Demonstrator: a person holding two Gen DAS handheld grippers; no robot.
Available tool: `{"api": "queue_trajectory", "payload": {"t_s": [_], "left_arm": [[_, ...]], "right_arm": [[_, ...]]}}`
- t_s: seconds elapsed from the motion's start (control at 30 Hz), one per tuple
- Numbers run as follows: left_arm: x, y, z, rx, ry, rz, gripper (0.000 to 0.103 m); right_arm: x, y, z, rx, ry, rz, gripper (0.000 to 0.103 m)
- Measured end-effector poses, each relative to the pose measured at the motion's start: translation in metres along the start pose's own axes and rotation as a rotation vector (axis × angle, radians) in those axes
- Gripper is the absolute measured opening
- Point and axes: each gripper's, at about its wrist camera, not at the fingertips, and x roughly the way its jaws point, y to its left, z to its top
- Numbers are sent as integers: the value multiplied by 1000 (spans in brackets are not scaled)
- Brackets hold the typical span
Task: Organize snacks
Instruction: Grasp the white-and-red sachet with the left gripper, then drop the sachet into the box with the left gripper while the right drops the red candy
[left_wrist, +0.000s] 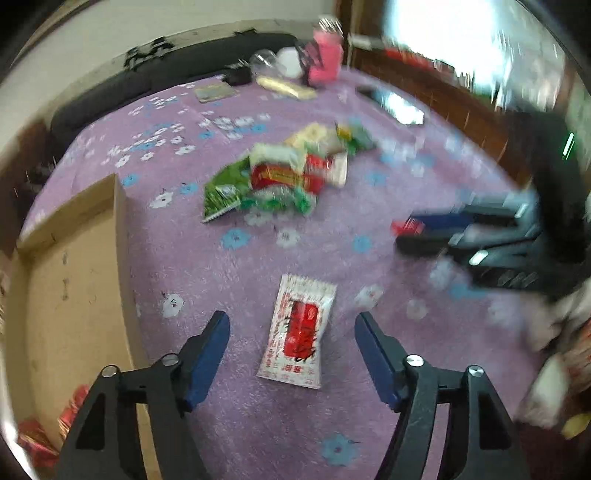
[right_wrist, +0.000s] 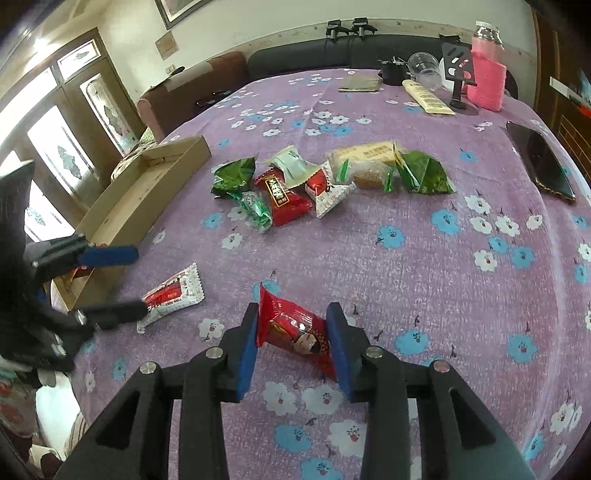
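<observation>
My left gripper (left_wrist: 292, 321) is open over a white and red snack packet (left_wrist: 299, 332) that lies flat on the purple flowered tablecloth between its fingers. The same packet (right_wrist: 173, 295) and left gripper (right_wrist: 138, 280) show at the left of the right wrist view. My right gripper (right_wrist: 291, 325) is shut on a red snack packet (right_wrist: 295, 330) just above the cloth; it also shows in the left wrist view (left_wrist: 410, 230), blurred. A pile of green, red and white snacks (right_wrist: 295, 184) lies mid-table, and in the left wrist view (left_wrist: 280, 173). An open cardboard box (right_wrist: 147, 192) stands at the left.
At the far end stand a pink container (right_wrist: 485, 79), a black stand (right_wrist: 460, 70), a clear cup (right_wrist: 424, 68) and a long cream packet (right_wrist: 428, 98). A black phone (right_wrist: 541, 160) lies at the right edge. A dark sofa (right_wrist: 295, 55) is behind the table.
</observation>
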Motion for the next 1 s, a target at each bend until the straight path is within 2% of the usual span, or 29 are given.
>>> {"api": "queue_trajectory", "payload": {"t_s": [0.03, 0.07, 0.1, 0.17, 0.23, 0.27, 0.3, 0.33, 0.4, 0.53, 0.63, 0.7, 0.9, 1.0], "left_arm": [[9, -6, -1, 41, 33, 46, 74], [13, -8, -3, 65, 49, 61, 72], [13, -10, -3, 70, 30, 49, 56], [13, -11, -4, 57, 44, 2, 30], [12, -16, -8, 80, 23, 31, 24], [11, -16, -9, 74, 14, 21, 24], [9, -15, -11, 55, 2, 5, 24], [7, -14, -12, 40, -8, -5, 24], [0, -8, -13, 4, -34, -26, 24], [-16, 8, -15, -59, -79, -50, 24], [-27, 17, -18, -94, -106, -57, 24], [-35, 20, -22, -110, -122, -71, 24], [-52, 30, -29, -154, -174, -95, 24], [-59, 39, -32, -184, -193, -103, 24]], "right_arm": [[-1, 1, 0, 0, 2, 1, 35], [-2, 2, -1, -2, 4, 4, 35], [-4, 3, -3, -8, 5, 7, 35], [-8, 5, -6, -20, 3, 4, 33], [-14, 8, -8, -27, -3, 0, 33], [-16, 8, -8, -29, -7, 1, 33], [-19, 10, -7, -31, -14, 5, 27], [-21, 13, -6, -33, -19, 5, 27], [-26, 19, -2, -41, -30, 10, 18], [-31, 37, 4, -90, -51, 4, 16], [-26, 40, 5, -117, -36, -5, 20], [-18, 39, 2, -126, -15, -36, 43], [8, 38, -11, -150, 41, -73, 45], [9, 36, -12, -138, 27, -87, 43]]}}
